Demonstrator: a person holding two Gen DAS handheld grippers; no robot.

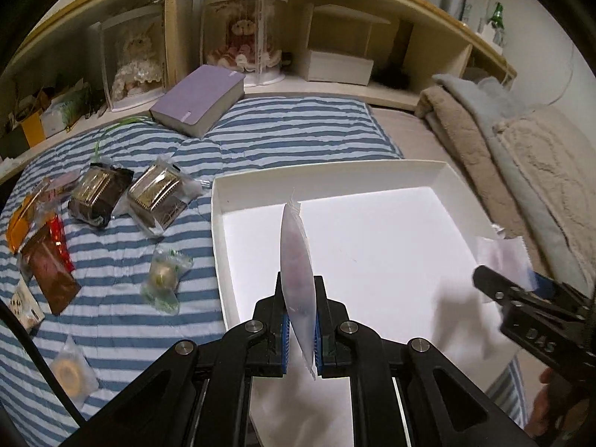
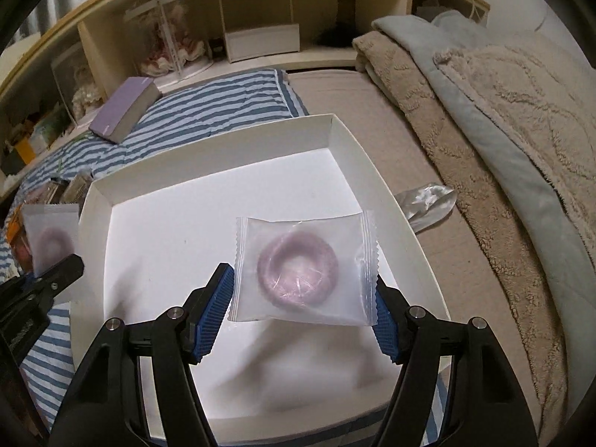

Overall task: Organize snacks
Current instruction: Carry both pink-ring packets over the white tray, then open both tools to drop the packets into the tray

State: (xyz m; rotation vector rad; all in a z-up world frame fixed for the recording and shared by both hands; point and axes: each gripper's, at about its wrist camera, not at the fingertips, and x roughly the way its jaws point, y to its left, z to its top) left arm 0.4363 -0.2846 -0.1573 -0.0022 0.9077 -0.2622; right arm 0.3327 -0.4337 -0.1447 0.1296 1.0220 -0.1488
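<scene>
A white open box [image 1: 219, 223] lies on the bed; it also shows in the right wrist view [image 2: 93, 201]. My left gripper [image 1: 301, 326] is shut on a clear packet with a pink ring snack [image 1: 296, 260], held edge-on above the box; it shows in the right wrist view [image 2: 50, 238]. My right gripper [image 2: 303, 305] holds a second pink ring packet [image 2: 300, 270] flat between its pads above the box; it shows in the left wrist view [image 1: 501, 257]. Several wrapped snacks lie on the striped quilt [image 1: 111, 316], among them two brown cakes [image 1: 98, 192] and a round sweet [image 1: 162, 279].
A purple book [image 1: 201, 100] lies at the quilt's far edge. A shelf headboard [image 1: 335, 29] with doll cases runs behind. Folded beige and grey blankets [image 2: 503, 130] lie right of the box. A crumpled clear wrapper [image 2: 428, 201] lies beside the box.
</scene>
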